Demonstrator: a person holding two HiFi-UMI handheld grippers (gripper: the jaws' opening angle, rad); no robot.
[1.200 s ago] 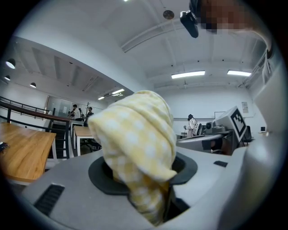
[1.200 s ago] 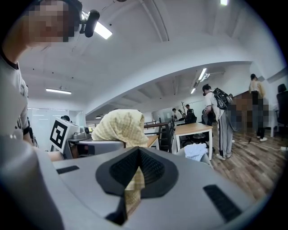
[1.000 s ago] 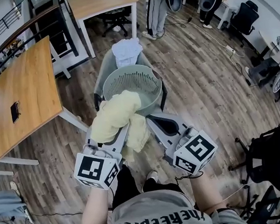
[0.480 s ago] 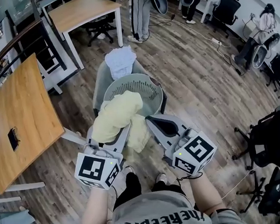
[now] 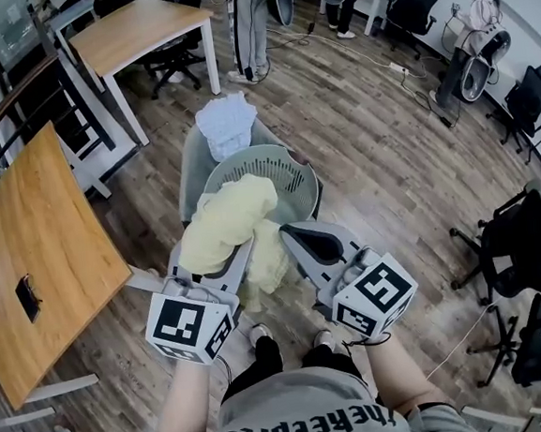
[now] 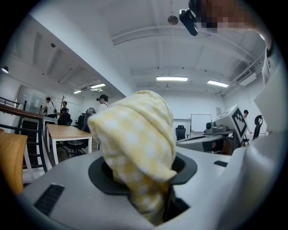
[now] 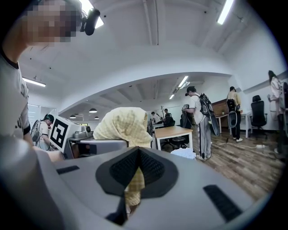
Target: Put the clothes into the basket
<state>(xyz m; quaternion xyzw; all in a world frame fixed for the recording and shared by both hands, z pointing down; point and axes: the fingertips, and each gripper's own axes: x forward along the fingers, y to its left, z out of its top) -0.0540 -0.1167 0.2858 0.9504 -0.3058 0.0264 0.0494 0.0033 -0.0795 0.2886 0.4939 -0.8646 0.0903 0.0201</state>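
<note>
1. An open office with a wood-plank floor [image 5: 378, 154]. A long wooden table [image 5: 29, 250] stands on the left and black office chairs line the right edge.
2. A grey seat [image 5: 190, 161] stands just ahead of the person. It raises the basket, probably so that it is easier to reach.
3. The round, pale grey-green perforated plastic basket [image 5: 300, 175] rests on that seat. The part of its inside that shows looks empty, though the near part is hidden by the held cloth.
4. The soft pale-yellow checked cloth [image 5: 224, 219], the task's item, is bunched and lifted over the basket's near rim. One end trails down between the two grippers, so it is not yet inside.
5. A crumpled white cloth [image 5: 227, 125] lies on the seat just behind the basket, outside it. I judge it is waiting its turn.
6. The left gripper [image 6: 157, 197] has its jaws clamped on the yellow cloth, which bulges up out of the gap. This grip carries most of the weight.
7. The right gripper [image 7: 135, 157] has its jaws drawn nearly together. A narrow strip of the yellow cloth shows in the slit and appears nipped, probably to keep the hanging end gathered.
</note>
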